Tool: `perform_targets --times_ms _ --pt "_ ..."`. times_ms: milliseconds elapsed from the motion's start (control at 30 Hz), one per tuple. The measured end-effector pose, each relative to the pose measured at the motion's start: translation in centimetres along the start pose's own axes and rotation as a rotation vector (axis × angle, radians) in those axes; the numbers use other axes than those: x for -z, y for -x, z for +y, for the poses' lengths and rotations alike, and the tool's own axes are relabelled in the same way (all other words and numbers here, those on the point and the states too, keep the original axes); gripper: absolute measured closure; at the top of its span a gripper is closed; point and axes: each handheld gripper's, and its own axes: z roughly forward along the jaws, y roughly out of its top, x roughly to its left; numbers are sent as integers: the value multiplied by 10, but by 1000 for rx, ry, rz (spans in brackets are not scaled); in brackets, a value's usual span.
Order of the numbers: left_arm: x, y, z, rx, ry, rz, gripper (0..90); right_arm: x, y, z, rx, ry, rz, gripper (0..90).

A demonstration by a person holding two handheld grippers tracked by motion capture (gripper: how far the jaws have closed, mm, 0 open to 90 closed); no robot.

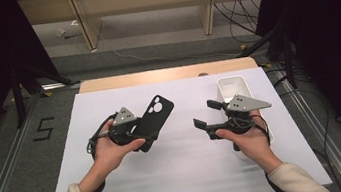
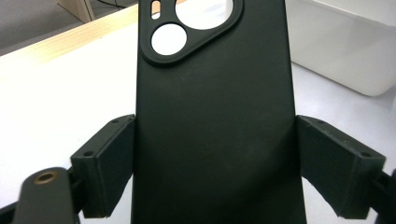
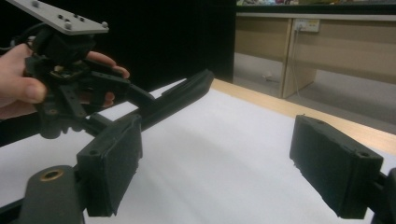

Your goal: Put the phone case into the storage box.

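Observation:
A black phone case (image 1: 157, 116) with a camera cutout is held above the white mat, tilted up and to the right. My left gripper (image 1: 145, 138) is shut on its lower end. In the left gripper view the two pads press the case (image 2: 215, 93) from both sides, so my left gripper (image 2: 215, 168) has it by the long edges. My right gripper (image 1: 206, 114) hovers at the right with its jaws pointing left toward the case, open and empty. In the right gripper view, my right gripper (image 3: 219, 172) faces the case (image 3: 180, 97) edge-on, apart from it.
A white mat (image 1: 184, 175) covers the table, with a wooden edge (image 1: 165, 75) at the far side. A white bin (image 1: 232, 87) stands at the back right, just behind my right hand. Wooden furniture legs and cables lie on the floor beyond.

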Motion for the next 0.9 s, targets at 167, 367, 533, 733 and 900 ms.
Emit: perform_targets --times_ms 167,367,533,733,900 --pt "2 8 -3 -6 9 -2 155 -9 -1 3 -6 -11 -7 181" --pt "1 19 -3 -21 14 -15 155 -26 0 7 -23 -31 -22 185" --pt "0 28 -4 -27 11 -24 155 -41 3 9 -39 -43 -34 192" --pt "-4 38 -6 -45 7 -30 155 -51 3 9 -60 -46 -28 200" --pt "-6 45 -6 -63 3 -24 155 -58 1 10 -72 -61 -16 209"
